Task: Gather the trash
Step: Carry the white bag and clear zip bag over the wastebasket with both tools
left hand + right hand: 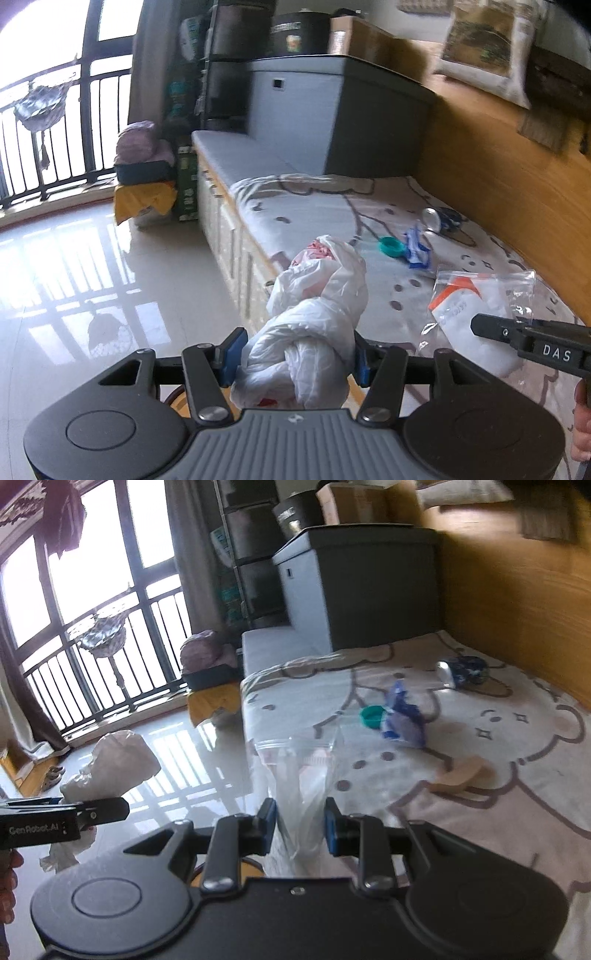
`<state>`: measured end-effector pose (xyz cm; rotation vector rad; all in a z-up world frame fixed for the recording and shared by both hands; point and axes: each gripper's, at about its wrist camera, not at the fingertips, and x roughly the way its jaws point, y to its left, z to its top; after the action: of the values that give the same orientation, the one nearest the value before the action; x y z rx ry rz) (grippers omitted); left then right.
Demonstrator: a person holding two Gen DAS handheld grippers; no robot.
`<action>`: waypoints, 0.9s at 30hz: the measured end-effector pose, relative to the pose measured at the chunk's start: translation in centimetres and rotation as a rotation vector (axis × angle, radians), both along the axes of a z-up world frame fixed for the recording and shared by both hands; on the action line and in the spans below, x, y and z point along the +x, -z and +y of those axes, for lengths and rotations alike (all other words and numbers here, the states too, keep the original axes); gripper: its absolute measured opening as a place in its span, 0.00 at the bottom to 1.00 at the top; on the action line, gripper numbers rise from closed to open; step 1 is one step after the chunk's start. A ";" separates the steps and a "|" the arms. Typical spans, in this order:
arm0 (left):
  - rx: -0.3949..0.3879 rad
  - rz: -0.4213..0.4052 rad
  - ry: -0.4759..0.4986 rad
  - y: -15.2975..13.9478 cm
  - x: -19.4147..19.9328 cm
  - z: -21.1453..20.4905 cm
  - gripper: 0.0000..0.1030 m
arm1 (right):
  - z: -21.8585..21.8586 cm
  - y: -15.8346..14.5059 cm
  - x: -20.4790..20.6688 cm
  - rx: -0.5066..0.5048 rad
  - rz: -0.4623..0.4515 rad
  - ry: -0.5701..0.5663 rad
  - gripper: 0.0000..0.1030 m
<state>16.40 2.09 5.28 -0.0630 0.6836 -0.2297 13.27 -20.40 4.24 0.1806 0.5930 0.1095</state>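
The bed (480,738), under a cartoon-print blanket, fills the right half of both views, running from the lower right toward the grey storage box (332,110) at upper centre, with the glossy floor (92,258) and balcony railing to the left. Low in the middle of the left wrist view, the left claw (297,356) is clamped on a knotted white plastic bag (317,295), whose bulk stands up and away from the pads toward the frame's centre. The right claw (300,829) is nearly together, pinching a clear zip bag (299,771) that rises from between its pads toward the frame's centre; in the left view that same bag lies at lower right, over the blanket. Both claws look loaded, so I judge the next move is a drop-off rather than another pick. The trash left lies beyond both claws on the bed, toward the upper right: a blue-and-white wrapper (402,720), long axis running roughly up and down the frame, a teal cap (372,716) just to its left, a dark blue pouch (465,672) farther back near the wooden wall, and a tan scrap (461,775) nearer. The right claw seems the closer to these.
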 end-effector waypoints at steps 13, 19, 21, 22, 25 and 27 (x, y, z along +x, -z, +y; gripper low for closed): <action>-0.006 0.035 -0.108 3.0 2.2 6.9 0.55 | 8.5 3.0 5.0 -0.054 0.076 -0.149 0.27; -0.028 0.096 -0.157 6.3 4.3 9.6 0.55 | 12.3 6.5 8.2 -0.090 0.161 -0.227 0.27; -0.040 0.125 -0.168 7.9 5.1 10.4 0.55 | 13.4 8.1 9.3 -0.102 0.202 -0.251 0.27; -0.048 0.140 -0.172 8.8 5.6 10.7 0.55 | 13.8 8.8 9.8 -0.107 0.219 -0.260 0.27; -0.071 0.184 -0.181 11.3 7.0 11.7 0.55 | 15.1 11.3 11.5 -0.135 0.274 -0.283 0.27; -0.075 0.207 -0.189 12.9 7.7 12.4 0.55 | 15.9 13.1 12.7 -0.147 0.313 -0.290 0.27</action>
<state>24.13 14.45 -7.66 -0.2248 0.8694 -0.0672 25.98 -4.49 -8.81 -0.0340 0.9341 0.3211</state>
